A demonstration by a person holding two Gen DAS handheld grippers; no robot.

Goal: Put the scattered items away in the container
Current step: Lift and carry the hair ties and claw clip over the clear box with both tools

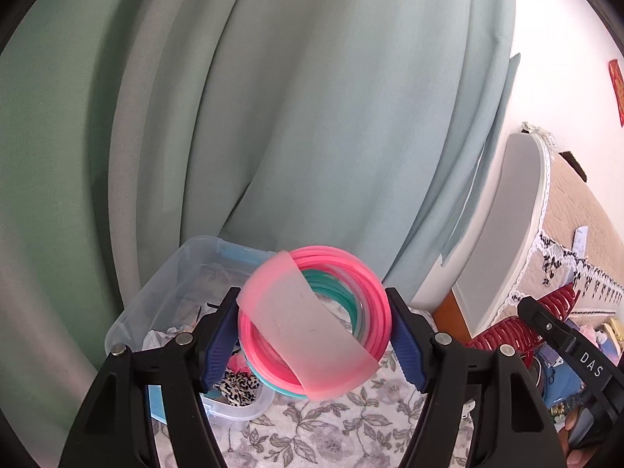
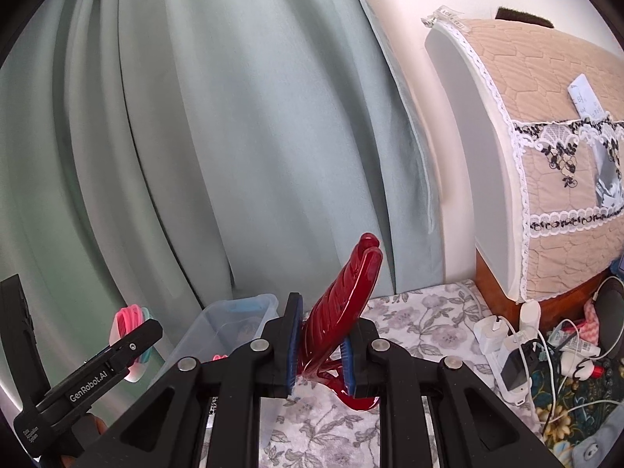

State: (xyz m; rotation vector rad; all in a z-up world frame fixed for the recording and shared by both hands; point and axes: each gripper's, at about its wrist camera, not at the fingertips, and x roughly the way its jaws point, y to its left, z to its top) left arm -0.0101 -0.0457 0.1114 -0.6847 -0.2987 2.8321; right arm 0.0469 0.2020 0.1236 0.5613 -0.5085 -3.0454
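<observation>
My left gripper [image 1: 314, 331] is shut on a bundle of pink and teal hair rings [image 1: 343, 280] with a pink translucent band across it, held above the floral cloth. Just behind and to the left stands the clear plastic container [image 1: 156, 300], with small items such as a leopard-print scrunchie [image 1: 238, 384] at its near end. My right gripper [image 2: 321, 343] is shut on a dark red hair claw clip [image 2: 347, 300] that sticks up between the blue pads. The clip [image 1: 518, 331] also shows at the right of the left wrist view. The container [image 2: 234, 319] lies left of the right gripper.
A green curtain [image 1: 273, 117] hangs close behind the container. A floral cloth [image 2: 421, 323] covers the surface. At the right stands a white appliance under a quilted beige cover [image 2: 553, 156], with chargers and cables [image 2: 518, 351] in front of it.
</observation>
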